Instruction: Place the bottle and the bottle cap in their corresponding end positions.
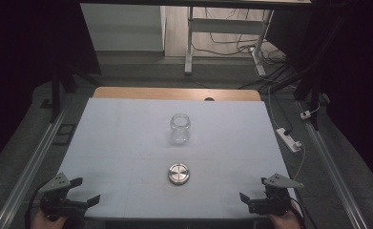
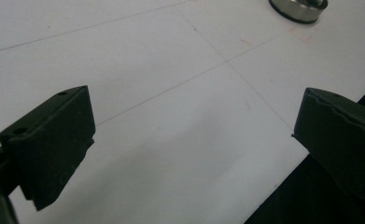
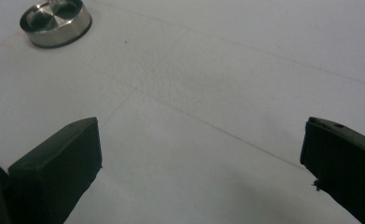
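The left gripper (image 1: 83, 190) was held at the near left corner of the table (image 1: 127, 143), above the white sheet. Its jaws stood wide apart and gripped nothing; in the left gripper view (image 2: 194, 121) only bare sheet lay between them, and whether they touched the sheet could not be told. A hand (image 1: 43, 220) held it from the near edge.

The right gripper (image 1: 254, 189) was held at the near right corner, likewise released, with its jaws spread wide and nothing between them. The right gripper view (image 3: 201, 140) showed only plain sheet with faint creases in the gap. A hand (image 1: 284, 222) gripped it from below.

The lid (image 1: 179, 173), a round metal piece, lay flat on the sheet between the two grippers and a little farther from the person, well apart from both. It appeared at the upper right edge of the left gripper view (image 2: 298, 10) and at the upper left of the right gripper view (image 3: 55, 22), in each case well beyond the jaws.

The jar (image 1: 180, 128), clear glass and open at the top, stood upright past the lid, near the middle of the table, apart from the lid and far from both grippers.
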